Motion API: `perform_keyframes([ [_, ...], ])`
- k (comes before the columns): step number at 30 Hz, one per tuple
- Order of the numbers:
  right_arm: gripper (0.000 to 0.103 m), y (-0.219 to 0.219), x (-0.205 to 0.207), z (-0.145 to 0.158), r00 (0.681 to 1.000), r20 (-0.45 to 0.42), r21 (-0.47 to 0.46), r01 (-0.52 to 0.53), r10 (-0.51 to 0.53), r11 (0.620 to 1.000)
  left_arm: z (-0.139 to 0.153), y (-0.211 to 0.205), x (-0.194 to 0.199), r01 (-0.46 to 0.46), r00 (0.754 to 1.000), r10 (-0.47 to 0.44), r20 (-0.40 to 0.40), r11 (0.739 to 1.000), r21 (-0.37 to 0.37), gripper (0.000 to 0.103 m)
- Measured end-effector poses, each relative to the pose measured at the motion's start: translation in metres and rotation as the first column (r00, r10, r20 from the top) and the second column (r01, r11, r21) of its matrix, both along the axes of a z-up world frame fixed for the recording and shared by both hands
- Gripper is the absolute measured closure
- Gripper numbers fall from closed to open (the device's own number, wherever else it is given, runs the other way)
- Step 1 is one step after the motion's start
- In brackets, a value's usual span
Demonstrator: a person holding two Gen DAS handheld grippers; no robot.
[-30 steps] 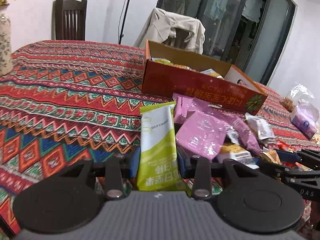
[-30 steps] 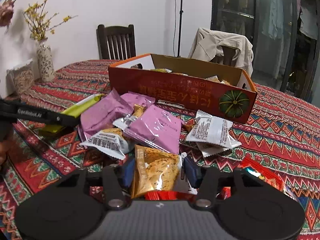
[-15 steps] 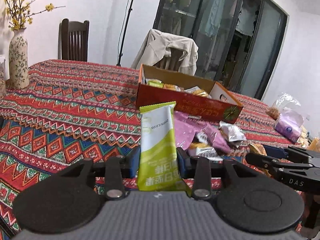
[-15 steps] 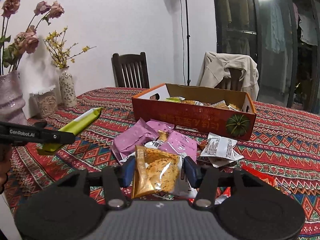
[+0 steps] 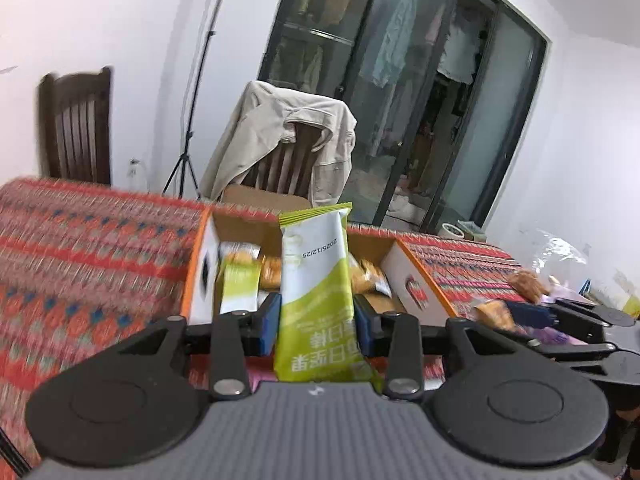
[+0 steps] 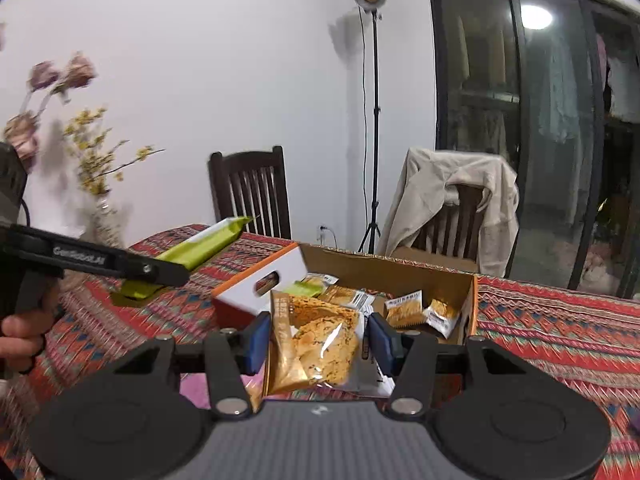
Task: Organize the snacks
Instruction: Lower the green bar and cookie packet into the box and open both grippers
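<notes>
Above the bench (image 6: 560, 320) with its red patterned cloth, you carry one snack in each gripper toward the open cardboard box (image 6: 424, 276). Your left gripper (image 5: 316, 316) is pinching a green and white snack bar (image 5: 314, 280), which stands upright between the blue pads, and its top reaches in front of the box. Your right gripper (image 6: 318, 338) is pinching a golden cookie packet (image 6: 316, 340) by its two sides; the packet hangs just before the near wall of the box. From the right wrist view, the left gripper comes in from the left side with the bar pointing toward the box, and a hand (image 6: 22, 332) shows on its handle.

Inside the box several small packets (image 6: 404, 308) already lie, mostly orange ones and one green bar (image 5: 240, 284) at the left end.

I judge the step in hand is the transport, near its end, and the drop is not yet done. The next move calls for bringing each gripper over the open top, lowering a little, then spreading the pads so the snack falls among the others. Take care that the two grippers do not touch each other above the box, since they come close together there.
</notes>
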State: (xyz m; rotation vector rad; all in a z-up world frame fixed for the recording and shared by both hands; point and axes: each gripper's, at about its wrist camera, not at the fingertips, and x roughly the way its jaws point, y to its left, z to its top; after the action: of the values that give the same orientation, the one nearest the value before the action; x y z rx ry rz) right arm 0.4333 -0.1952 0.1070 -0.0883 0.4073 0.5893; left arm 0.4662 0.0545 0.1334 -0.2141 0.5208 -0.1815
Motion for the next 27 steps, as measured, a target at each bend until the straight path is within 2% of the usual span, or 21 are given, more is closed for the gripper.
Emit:
perform_keyframes([
  [5, 0.052, 0.034, 0.097, -0.009, 0.995, -0.099, -0.065, 0.009, -0.015, 0.998, -0.009, -0.016, 0.087, -0.014, 0.997, 0.018, -0.071, 0.998, 0.056, 0.064],
  [10, 0.052, 0.067, 0.179, -0.046, 0.977, -0.208, -0.160, 0.013, -0.047, 0.987, -0.045, -0.025, 0.150, -0.031, 0.985, 0.044, -0.170, 0.997, 0.077, 0.064],
  [14, 0.051, 0.084, 0.217, -0.080, 0.956, -0.286, -0.192, 0.008, -0.064, 0.981, -0.072, -0.025, 0.182, -0.026, 0.975, 0.045, -0.218, 0.996, 0.088, 0.063],
  [15, 0.051, 0.086, 0.222, -0.088, 0.951, -0.303, -0.195, 0.005, -0.065, 0.981, -0.077, -0.025, 0.187, -0.021, 0.973, 0.041, -0.227, 0.996, 0.089, 0.062],
  [18, 0.048, 0.091, 0.225, -0.098, 0.941, -0.337, -0.175, -0.020, -0.041, 0.984, -0.083, -0.020, 0.188, -0.007, 0.973, 0.022, -0.230, 0.998, 0.067, 0.050],
  [19, 0.042, 0.091, 0.224, -0.097, 0.939, -0.343, -0.156, -0.038, -0.018, 0.987, -0.083, -0.018, 0.187, -0.007, 0.974, 0.022, -0.224, 0.998, 0.068, 0.047],
  [20, 0.038, 0.090, 0.222, -0.095, 0.938, -0.345, -0.145, -0.048, -0.005, 0.988, -0.081, -0.016, 0.185, -0.010, 0.975, 0.026, -0.219, 0.997, 0.073, 0.046],
  [23, 0.038, 0.083, 0.216, -0.084, 0.951, -0.309, -0.154, -0.036, -0.014, 0.987, -0.071, -0.006, 0.175, -0.029, 0.977, 0.044, -0.209, 0.997, 0.075, 0.046],
  [27, 0.038, 0.064, 0.205, -0.055, 0.963, -0.268, -0.130, -0.004, -0.032, 0.992, -0.043, 0.003, 0.151, -0.034, 0.985, 0.049, -0.167, 0.995, 0.097, 0.045],
])
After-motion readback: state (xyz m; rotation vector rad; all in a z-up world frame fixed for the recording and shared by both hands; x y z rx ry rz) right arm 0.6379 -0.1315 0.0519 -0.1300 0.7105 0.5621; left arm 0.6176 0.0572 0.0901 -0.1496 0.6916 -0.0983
